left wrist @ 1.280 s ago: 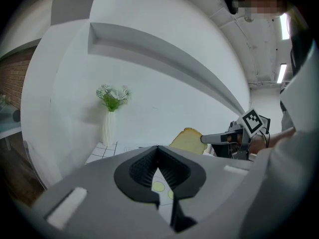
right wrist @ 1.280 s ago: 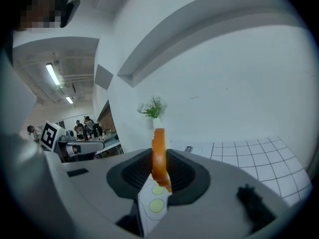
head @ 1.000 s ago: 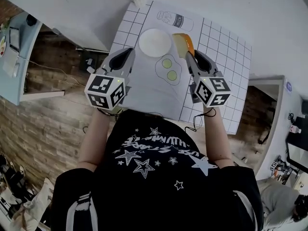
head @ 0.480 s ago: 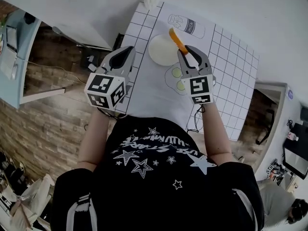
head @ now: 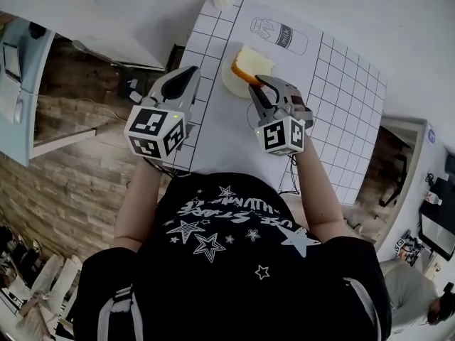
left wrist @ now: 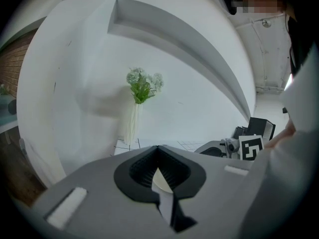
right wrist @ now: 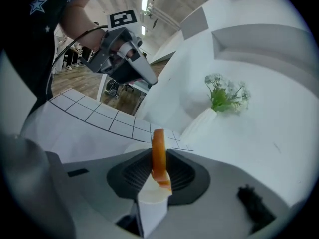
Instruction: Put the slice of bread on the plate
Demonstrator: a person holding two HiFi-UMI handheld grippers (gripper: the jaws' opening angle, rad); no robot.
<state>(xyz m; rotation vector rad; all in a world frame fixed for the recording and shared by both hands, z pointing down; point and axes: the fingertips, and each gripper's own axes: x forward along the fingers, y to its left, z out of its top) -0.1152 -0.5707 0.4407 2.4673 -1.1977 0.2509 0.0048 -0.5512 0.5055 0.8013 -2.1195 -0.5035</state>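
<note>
Right gripper (head: 261,85) clamped on crust edge of bread slice (head: 250,62), slice hanging over plate (head: 226,85) — early release could drop it on rim, tipping onto grid mat (head: 341,84). Left gripper (head: 186,78) closed, empty, beside plate.

Right tool (head: 257,84) holds bread slice (head: 253,62) over white plate (head: 227,85).

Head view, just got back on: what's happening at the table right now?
A person works with a gripper in each hand. The right gripper is clamped on the slice of bread and holds it flat over the white plate on the gridded mat. Whether bread and plate touch cannot be told. The left gripper is shut and empty, left of the plate.
</note>
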